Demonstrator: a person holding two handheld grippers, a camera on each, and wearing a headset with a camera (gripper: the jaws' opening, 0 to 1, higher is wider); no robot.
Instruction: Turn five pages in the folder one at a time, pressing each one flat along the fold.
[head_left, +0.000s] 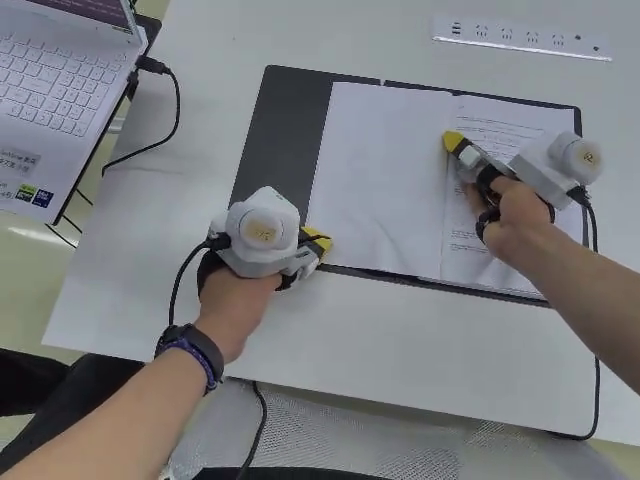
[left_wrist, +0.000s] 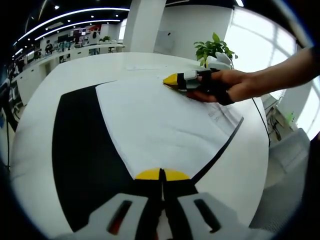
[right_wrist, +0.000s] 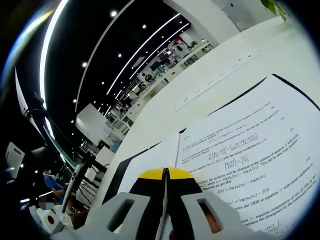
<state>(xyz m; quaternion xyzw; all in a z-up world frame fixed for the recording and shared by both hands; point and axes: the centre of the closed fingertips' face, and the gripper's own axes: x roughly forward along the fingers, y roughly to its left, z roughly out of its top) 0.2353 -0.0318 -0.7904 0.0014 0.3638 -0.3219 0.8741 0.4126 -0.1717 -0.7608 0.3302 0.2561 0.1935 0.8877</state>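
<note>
A black folder (head_left: 280, 140) lies open on the white table (head_left: 200, 270), with a blank turned page (head_left: 385, 180) on the left and a printed page (head_left: 510, 140) on the right. My left gripper (head_left: 318, 243) rests shut at the folder's near edge by the blank page's corner (left_wrist: 161, 173). My right gripper (head_left: 453, 142) is shut, its yellow tips pressing at the fold between the pages (right_wrist: 165, 172). It also comes into the left gripper view as the right gripper (left_wrist: 171, 80), held by a hand.
A white laptop (head_left: 60, 90) sits at the table's left with a black cable (head_left: 165, 120) trailing beside it. A power strip (head_left: 520, 38) lies along the far edge. Gripper cables hang off the near edge.
</note>
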